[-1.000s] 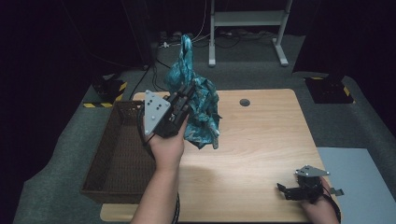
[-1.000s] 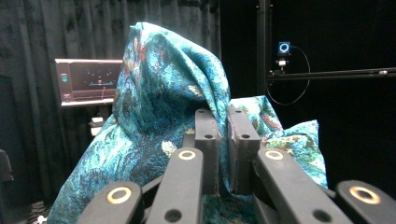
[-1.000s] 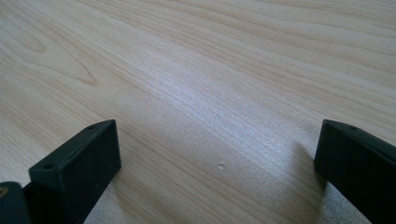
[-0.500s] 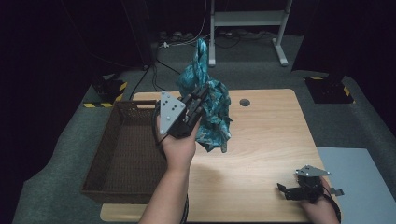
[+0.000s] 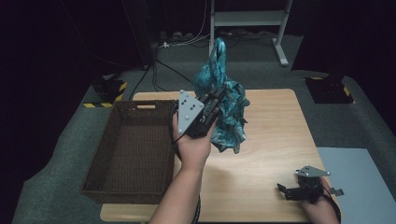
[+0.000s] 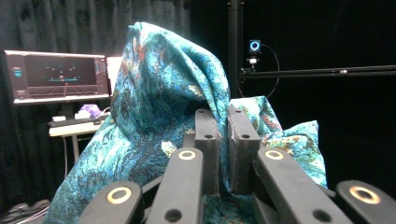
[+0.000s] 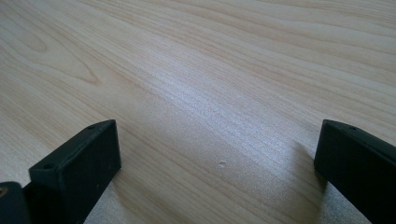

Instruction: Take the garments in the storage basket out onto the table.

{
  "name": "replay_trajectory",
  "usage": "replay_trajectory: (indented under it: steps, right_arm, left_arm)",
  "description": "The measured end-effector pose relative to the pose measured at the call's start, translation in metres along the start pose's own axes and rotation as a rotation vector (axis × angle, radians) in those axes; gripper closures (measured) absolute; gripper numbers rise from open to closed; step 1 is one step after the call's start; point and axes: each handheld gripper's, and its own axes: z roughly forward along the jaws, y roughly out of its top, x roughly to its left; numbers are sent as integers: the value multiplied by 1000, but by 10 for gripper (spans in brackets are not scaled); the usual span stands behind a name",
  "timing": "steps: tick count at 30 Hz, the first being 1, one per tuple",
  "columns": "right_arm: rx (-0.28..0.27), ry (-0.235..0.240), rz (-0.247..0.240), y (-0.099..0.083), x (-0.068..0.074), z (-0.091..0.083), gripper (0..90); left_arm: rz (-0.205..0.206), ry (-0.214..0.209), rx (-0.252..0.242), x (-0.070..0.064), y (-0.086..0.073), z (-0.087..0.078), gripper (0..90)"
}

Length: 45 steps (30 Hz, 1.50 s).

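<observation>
High view: left gripper has carried the teal cloth to the right and a bit toward the person vs. a sec ago. Earlier the bundle hung close to the basket's right rim; now it's up in the air over the mid-left of the desk, clear of the wicker basket. Cloth bunched, one twisted end sticking up, lower folds dangling free of the desk top. My read: cloth is being brought out over open desk, prob. to be laid down or spread, so the lift part looks done and placement is next. Right gripper hasn't budged, parked at the near right edge of the desk.

Left gripper view: fingers pressed together, pinching a fold of the cloth between them; fabric drapes up and over both sides. Pattern is teal w/ gold-ish flecks. Monitor in background at left, screen lit, but text too small to read. No brand or label legible on cloth.

Right gripper view: fingers spread wide, nothing between them, just bare wood-grain desk below. No writing here either.
</observation>
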Motion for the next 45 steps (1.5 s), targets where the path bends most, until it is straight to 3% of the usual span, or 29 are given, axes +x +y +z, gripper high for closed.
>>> replay_trajectory:
  steps: [14, 45]
  right_arm:
    - [4, -2, -5, -2, 2, -2, 3]
    - [2, 7, -10, -1, 1, -1, 2]
  left_arm:
    - [-27, -60, 24, -18, -18, 23, 847]
    - [-64, -111, 71, -44, -51, 48, 846]
